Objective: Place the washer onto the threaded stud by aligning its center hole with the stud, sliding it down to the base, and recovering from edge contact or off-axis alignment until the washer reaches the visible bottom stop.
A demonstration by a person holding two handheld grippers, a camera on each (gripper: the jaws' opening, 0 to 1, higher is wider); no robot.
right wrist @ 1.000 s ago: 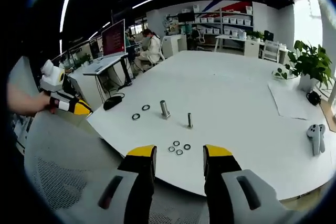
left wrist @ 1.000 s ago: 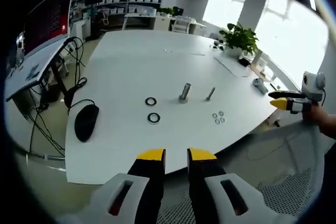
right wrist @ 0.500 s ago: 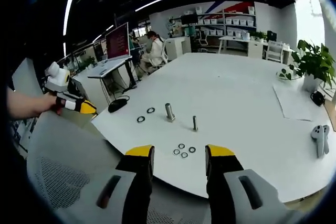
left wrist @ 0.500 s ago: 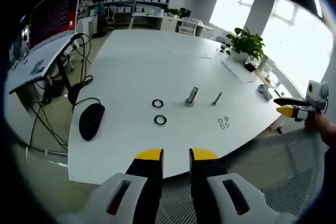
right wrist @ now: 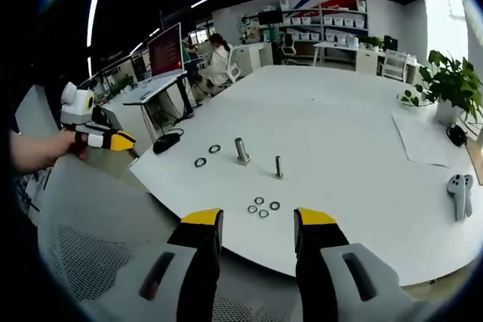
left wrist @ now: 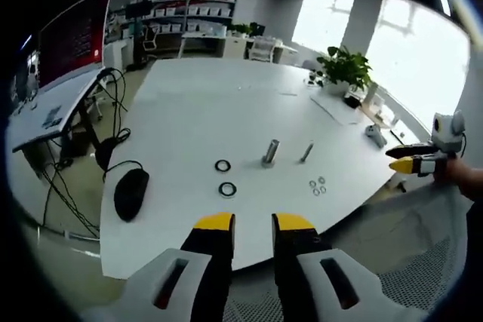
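On the white table (left wrist: 189, 103) a thick threaded stud (left wrist: 269, 151) stands upright, with a thin stud (left wrist: 306, 152) to its right. Two large dark washers (left wrist: 222, 165) (left wrist: 227, 188) lie flat left of the thick stud, and three small washers (left wrist: 317, 185) lie near the thin one. My left gripper (left wrist: 253, 222) hangs off the table's near edge, narrowly open and empty. My right gripper (right wrist: 257, 219) is open and empty, short of the table edge, facing the small washers (right wrist: 263, 207), thin stud (right wrist: 278, 167) and thick stud (right wrist: 241, 149). Each gripper shows in the other's view (left wrist: 411, 161) (right wrist: 106, 139).
A black mouse (left wrist: 130, 194) with its cable lies at the table's left end. A potted plant (right wrist: 451, 84), a sheet of paper (right wrist: 423, 141) and a grey controller (right wrist: 459, 194) sit further off. Mesh chair backs (right wrist: 90, 262) stand below the table edge. A person sits at a far desk.
Both views have shifted slightly with the hands. The studs and washers lie where they were. Both grippers stay off the table edge, empty.
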